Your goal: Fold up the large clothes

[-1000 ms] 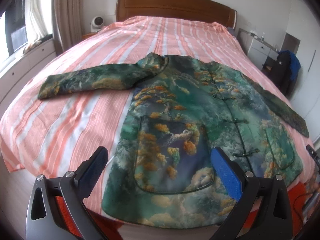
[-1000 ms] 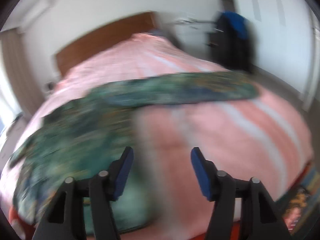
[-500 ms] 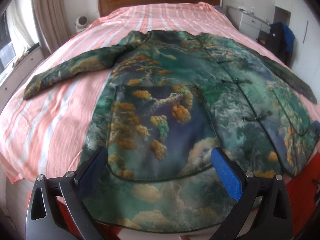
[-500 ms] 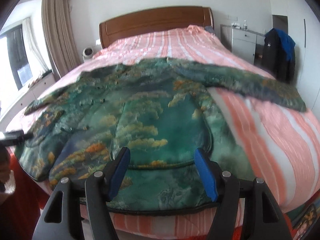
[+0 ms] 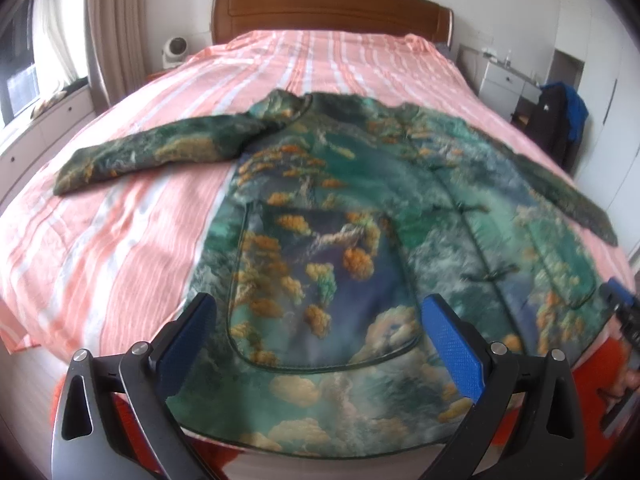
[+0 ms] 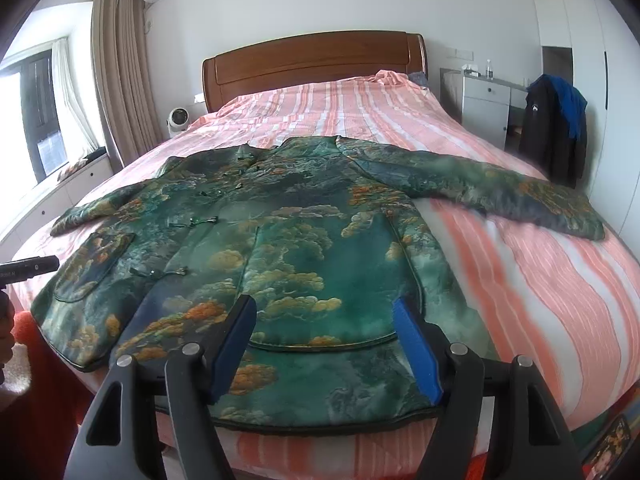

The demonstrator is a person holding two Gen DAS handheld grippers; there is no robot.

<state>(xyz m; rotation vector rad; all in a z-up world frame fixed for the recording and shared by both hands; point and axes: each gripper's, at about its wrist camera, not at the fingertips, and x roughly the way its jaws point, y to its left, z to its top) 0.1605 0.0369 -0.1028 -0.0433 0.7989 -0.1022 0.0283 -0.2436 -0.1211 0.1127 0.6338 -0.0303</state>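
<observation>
A large green jacket [image 5: 340, 240] printed with orange trees and clouds lies buttoned and flat on the pink striped bed [image 5: 120, 240], both sleeves spread out sideways. My left gripper [image 5: 320, 312] hovers open over the hem by the left pocket, nothing between its blue pads. In the right wrist view the jacket [image 6: 288, 248] fills the bed's near half. My right gripper [image 6: 324, 310] hangs above the hem by the right pocket, its jaws opening, with nothing held. The right gripper's tip [image 5: 620, 300] shows at the left wrist view's edge.
The wooden headboard [image 6: 316, 60] stands at the far end. A white drawer unit [image 6: 486, 108] and a dark coat on a chair [image 6: 556, 132] stand right of the bed. A small fan [image 5: 176, 50] and window bench [image 6: 72, 188] are left. Orange rug [image 5: 600, 368] lies below.
The right gripper swung from the right sleeve side round to face the jacket's hem, and its jaws stand a little wider. The left gripper sank slightly toward the hem.
</observation>
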